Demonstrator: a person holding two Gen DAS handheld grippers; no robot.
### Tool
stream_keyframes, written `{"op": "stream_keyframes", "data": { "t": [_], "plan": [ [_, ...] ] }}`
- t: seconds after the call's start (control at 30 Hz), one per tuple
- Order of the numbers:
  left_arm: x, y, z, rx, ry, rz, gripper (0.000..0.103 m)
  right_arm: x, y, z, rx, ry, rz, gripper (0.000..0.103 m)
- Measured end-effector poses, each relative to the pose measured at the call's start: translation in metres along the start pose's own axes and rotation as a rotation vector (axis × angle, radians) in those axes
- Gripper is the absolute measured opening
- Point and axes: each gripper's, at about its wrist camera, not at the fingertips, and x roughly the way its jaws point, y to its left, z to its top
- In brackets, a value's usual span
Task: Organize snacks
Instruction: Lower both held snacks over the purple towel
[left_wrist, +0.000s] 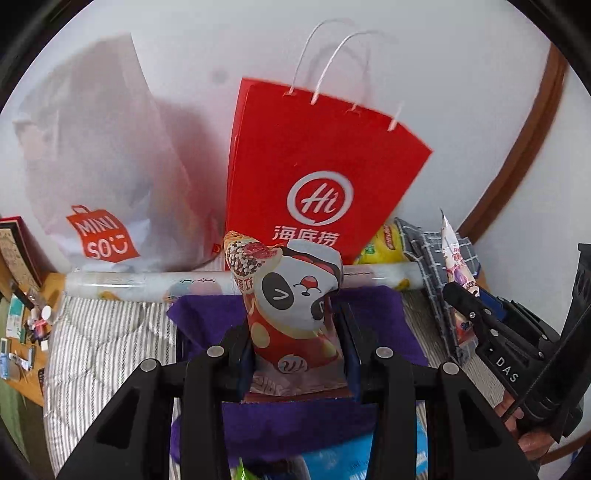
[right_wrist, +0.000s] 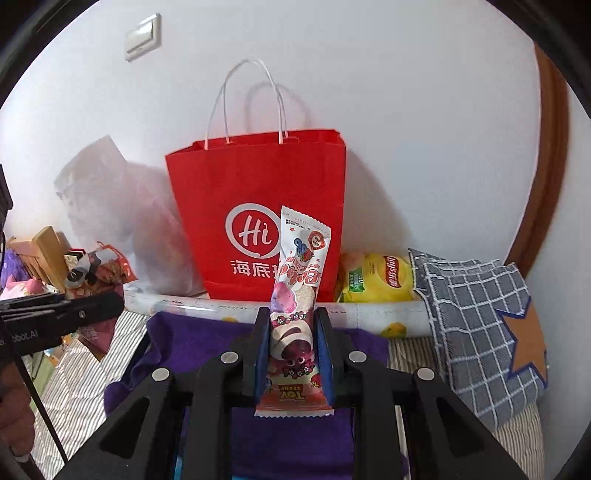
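My left gripper (left_wrist: 295, 325) is shut on a panda snack bag (left_wrist: 295, 295) and holds it upright above a purple cloth (left_wrist: 373, 314). My right gripper (right_wrist: 291, 332) is shut on a pink Toy Story snack packet (right_wrist: 299, 295), also upright; it also shows in the left wrist view (left_wrist: 456, 273). A red Hi paper bag (left_wrist: 314, 166) stands open against the wall straight ahead (right_wrist: 236, 184). A yellow Lay's chip bag (right_wrist: 376, 277) lies to its right. The left gripper shows at the left edge of the right wrist view (right_wrist: 74, 314).
A white Miniso plastic bag (left_wrist: 103, 184) stands left of the red bag. A rolled plastic sheet (left_wrist: 147, 284) lies across the bed in front of the bags. A checked blue cloth (right_wrist: 472, 317) lies at the right. A cluttered desk (left_wrist: 22, 332) is at the far left.
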Motion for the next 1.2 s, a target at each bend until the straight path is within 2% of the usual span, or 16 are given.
{"op": "stream_keyframes", "data": {
  "t": [0.13,0.23,0.33,0.63,1.0,1.2],
  "plan": [
    [0.026,0.012,0.000,-0.004,0.037,0.009,0.039,0.025,0.001,0.002,-0.016,0.009,0.003,0.022],
    [0.042,0.021,0.001,-0.009,0.077,0.043,0.039,0.041,0.001,0.001,-0.026,0.036,0.028,0.022],
    [0.044,0.028,0.001,-0.023,0.071,0.044,0.039,0.049,0.001,0.000,-0.044,0.050,0.035,0.022],
    [0.064,0.030,-0.007,-0.029,0.131,0.057,0.039,0.062,-0.011,-0.009,-0.097,0.105,0.035,0.022],
    [0.074,0.043,-0.005,-0.055,0.153,0.099,0.039,0.088,-0.023,-0.022,-0.118,0.224,0.033,0.022],
    [0.085,0.048,-0.011,-0.062,0.194,0.119,0.039,0.102,-0.023,-0.031,-0.132,0.296,0.035,0.022]
  ]
}}
